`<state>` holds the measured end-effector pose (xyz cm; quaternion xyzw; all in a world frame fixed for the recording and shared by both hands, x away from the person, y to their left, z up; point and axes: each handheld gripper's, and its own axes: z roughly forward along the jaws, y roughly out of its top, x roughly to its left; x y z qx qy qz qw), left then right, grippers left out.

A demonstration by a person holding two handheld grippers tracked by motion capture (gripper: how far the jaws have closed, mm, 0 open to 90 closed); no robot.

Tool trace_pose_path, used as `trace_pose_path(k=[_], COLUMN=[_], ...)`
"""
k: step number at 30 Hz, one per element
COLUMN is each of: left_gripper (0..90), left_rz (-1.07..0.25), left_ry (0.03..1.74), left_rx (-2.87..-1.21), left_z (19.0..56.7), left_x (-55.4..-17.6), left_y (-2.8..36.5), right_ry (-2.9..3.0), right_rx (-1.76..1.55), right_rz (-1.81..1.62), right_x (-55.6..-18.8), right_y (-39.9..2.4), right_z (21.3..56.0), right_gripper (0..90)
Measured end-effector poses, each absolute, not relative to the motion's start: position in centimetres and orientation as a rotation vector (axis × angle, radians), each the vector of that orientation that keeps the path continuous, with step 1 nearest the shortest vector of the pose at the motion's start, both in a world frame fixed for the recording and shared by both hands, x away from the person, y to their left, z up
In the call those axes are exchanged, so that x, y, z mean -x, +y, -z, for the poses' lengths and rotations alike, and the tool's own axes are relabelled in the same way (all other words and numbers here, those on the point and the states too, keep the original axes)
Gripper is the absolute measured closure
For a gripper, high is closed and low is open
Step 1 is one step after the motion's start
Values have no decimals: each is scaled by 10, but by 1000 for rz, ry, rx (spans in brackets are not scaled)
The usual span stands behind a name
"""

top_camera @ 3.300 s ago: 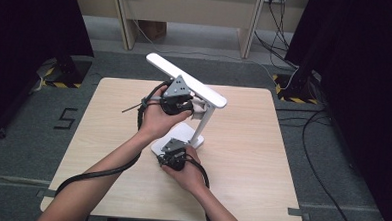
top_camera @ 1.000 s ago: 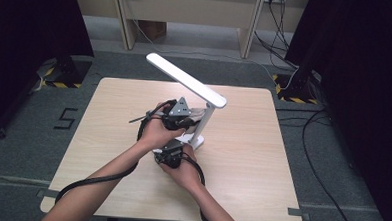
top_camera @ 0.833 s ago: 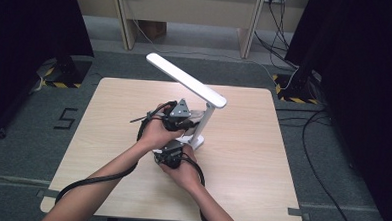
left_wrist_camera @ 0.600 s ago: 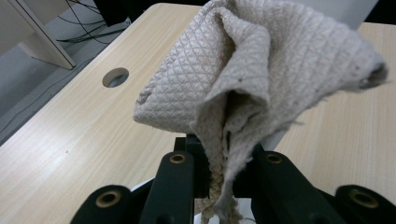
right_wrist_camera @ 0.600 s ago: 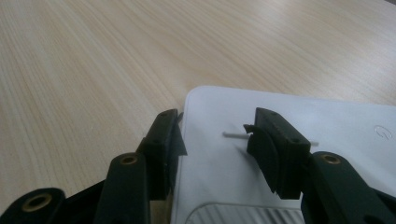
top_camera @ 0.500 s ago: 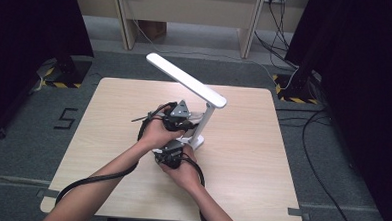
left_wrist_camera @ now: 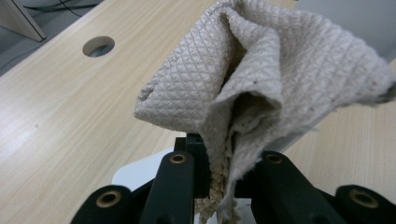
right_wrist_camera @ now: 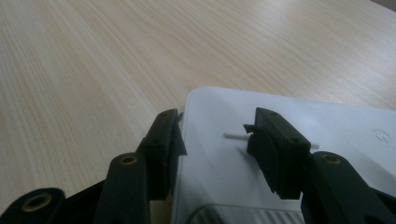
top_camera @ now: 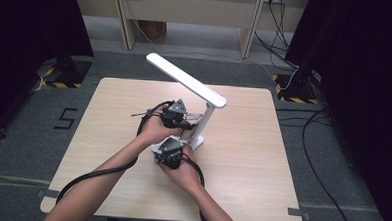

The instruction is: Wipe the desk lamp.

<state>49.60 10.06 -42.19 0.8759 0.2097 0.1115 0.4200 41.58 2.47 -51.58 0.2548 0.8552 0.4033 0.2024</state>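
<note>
Since the earlier frames, the left gripper (top_camera: pixel 176 114) has come down from beside the lamp's head toward the foot of the lamp (top_camera: pixel 187 82), while the right gripper (top_camera: pixel 169 152) has kept its place. Left gripper: jaws clamped on a bunched beige cloth (left_wrist_camera: pixel 261 79), which stands up from between them and blocks much of the left gripper view; behind it lie the wooden table (left_wrist_camera: pixel 60 112) and a round cable hole (left_wrist_camera: pixel 98 46). Right gripper: jaws apart, straddling the left edge of the lamp's white base (right_wrist_camera: pixel 280 121), one jaw over the table and one over the base; whether they touch it cannot be told. In the high view the lamp's post (top_camera: pixel 206 122) rises just right of the left gripper, and its slanted head reaches up and left above both hands.
</note>
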Motion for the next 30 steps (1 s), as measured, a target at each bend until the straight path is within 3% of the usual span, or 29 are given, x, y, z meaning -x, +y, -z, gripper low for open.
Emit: trace_pose_path(k=[17, 30], left_gripper=[810, 809], left_rz=[-196, -171], left_ry=[561, 476], left_rx=[-2228, -2238], left_z=[437, 418], left_x=[-504, -490], left_y=[102, 103], right_ry=[2394, 2401], right_rx=[-722, -731], right_rz=[-1140, -1136], right_x=[-416, -415], right_y=[25, 24], right_z=[516, 515], right_gripper=[518, 518])
